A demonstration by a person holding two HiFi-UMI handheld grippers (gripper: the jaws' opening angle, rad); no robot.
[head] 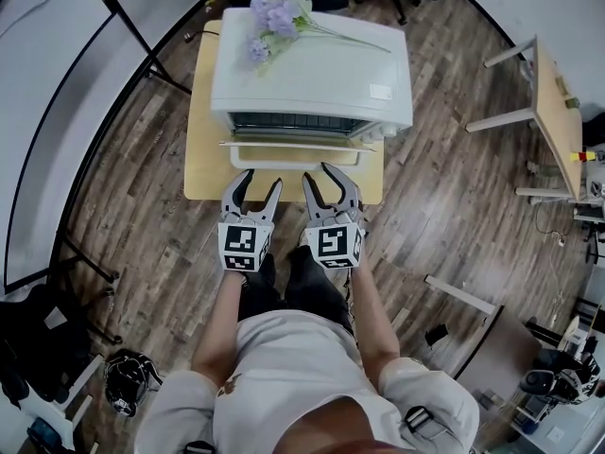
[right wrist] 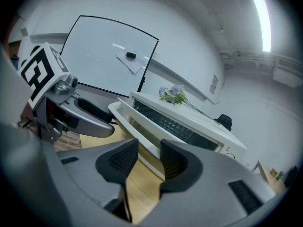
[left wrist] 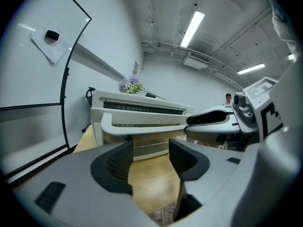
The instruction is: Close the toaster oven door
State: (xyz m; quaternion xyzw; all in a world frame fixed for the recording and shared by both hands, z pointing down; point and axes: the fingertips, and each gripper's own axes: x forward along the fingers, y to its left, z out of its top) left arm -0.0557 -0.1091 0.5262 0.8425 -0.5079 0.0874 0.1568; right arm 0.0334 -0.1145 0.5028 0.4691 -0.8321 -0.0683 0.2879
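A white toaster oven (head: 312,74) stands on a small wooden table (head: 203,149). Its door (head: 293,149) hangs partly open, tilted out toward me, and the rack shows behind it. My left gripper (head: 262,180) hovers over the table's front edge just short of the door, jaws apart with nothing between them. My right gripper (head: 326,178) sits beside it at the same distance, with a narrower gap and nothing between the jaws. In the left gripper view the door handle (left wrist: 142,119) lies ahead of the jaws (left wrist: 150,160). The right gripper view shows the door (right wrist: 137,122) beyond its jaws (right wrist: 149,157).
A bunch of artificial purple flowers (head: 274,22) lies on top of the oven. A whiteboard on a black stand (head: 57,112) stands to the left, and another wooden table (head: 558,112) to the right. Wood flooring surrounds the small table.
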